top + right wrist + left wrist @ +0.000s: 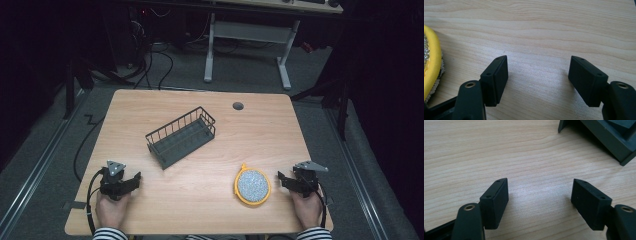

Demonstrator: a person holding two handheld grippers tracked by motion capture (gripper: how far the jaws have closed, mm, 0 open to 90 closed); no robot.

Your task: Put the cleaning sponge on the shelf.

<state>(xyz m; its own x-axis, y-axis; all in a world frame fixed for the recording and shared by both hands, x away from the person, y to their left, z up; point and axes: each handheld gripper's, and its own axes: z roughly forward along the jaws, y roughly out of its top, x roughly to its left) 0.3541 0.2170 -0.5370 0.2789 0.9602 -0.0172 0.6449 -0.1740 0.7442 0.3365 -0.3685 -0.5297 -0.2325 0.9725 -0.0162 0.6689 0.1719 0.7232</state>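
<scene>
Yellow-rimmed scrubber (pixel 252 186) lies just beside your right gripper (pixel 284 181), near the table (pixel 200 200) front edge; left gripper (pixel 134 180) well apart. Both jaws released, empty. Bare wood surrounds the basket (pixel 181 136).

From above our side we look forward and down over the whole desk (pixel 200 200). Each tool camera skims close over its wood; the right shares the yellow-rimmed pad (pixel 431 60), the left the wire basket (pixel 609 137).

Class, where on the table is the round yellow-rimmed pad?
In the high view, the pad lies near the table's front right, just left of the right tongs, apart from the wire basket.
</scene>
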